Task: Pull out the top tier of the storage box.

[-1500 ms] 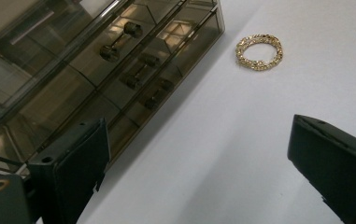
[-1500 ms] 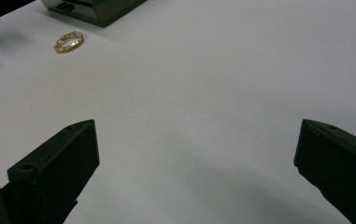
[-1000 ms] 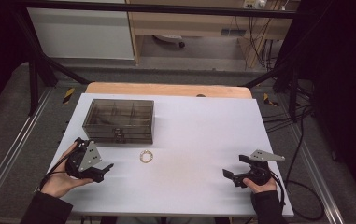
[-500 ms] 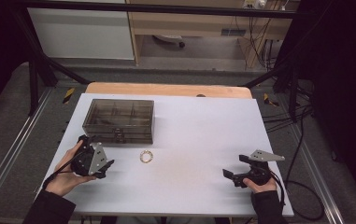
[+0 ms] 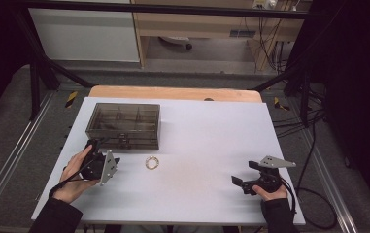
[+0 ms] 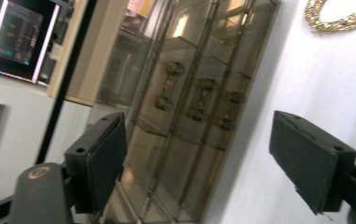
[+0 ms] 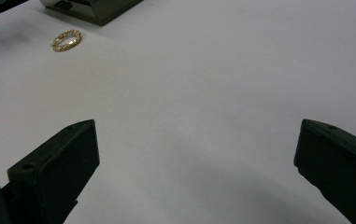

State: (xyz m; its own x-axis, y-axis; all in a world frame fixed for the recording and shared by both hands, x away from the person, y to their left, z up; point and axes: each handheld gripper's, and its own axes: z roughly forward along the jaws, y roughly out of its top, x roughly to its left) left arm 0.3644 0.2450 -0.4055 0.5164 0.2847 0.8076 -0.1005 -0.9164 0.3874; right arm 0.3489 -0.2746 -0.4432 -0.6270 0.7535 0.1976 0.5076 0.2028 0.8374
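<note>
Meanwhile, the left gripper [image 5: 117,159] at the lower left of the high view has turned onto its side and edged up toward the smoky drawer box [image 5: 124,124] since the earlier frame. Its jaws have just been closing but stand apart, nothing between them. The gold bracelet [image 5: 152,162] lies unmoved at mid-frame, right of that gripper. The right gripper [image 5: 236,181] rests wide open, lower right.
</note>
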